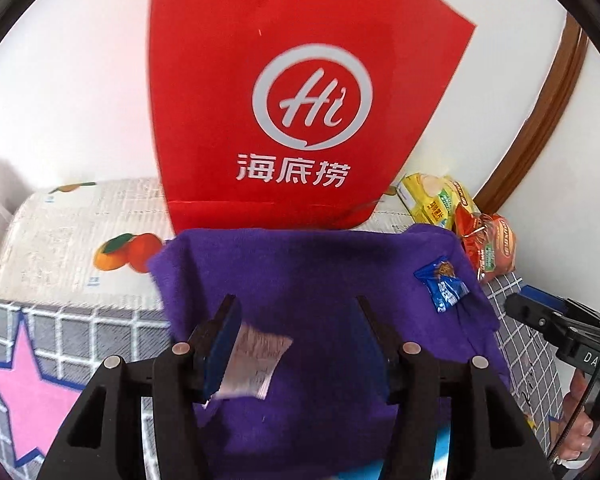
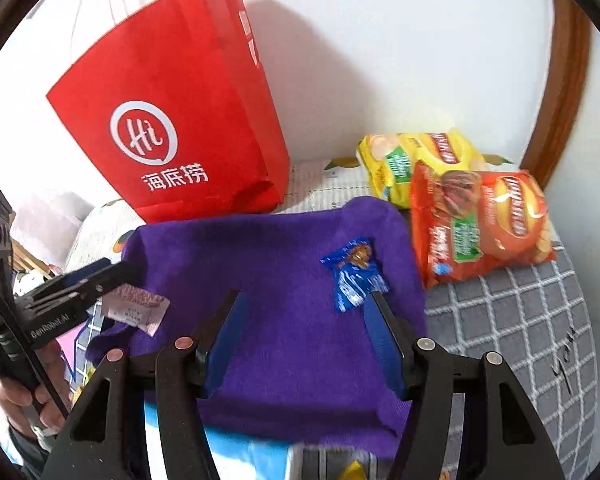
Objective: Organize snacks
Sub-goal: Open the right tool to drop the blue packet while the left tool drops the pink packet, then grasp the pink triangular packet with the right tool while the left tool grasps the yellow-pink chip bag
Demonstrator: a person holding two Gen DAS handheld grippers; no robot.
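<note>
The left hand-held gripper (image 1: 296, 344), spread wide, barely touches the pink sachet (image 1: 256, 364) (it may drop); the right hand-held gripper (image 2: 304, 336) gapes empty.

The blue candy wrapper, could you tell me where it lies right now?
The blue candy wrapper lies on the purple cloth near its right edge, just left of the orange chip bag and beside the open right gripper.

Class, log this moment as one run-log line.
left gripper: open, small packet at finger | right gripper: open near blue candy | red bag: upright
</note>
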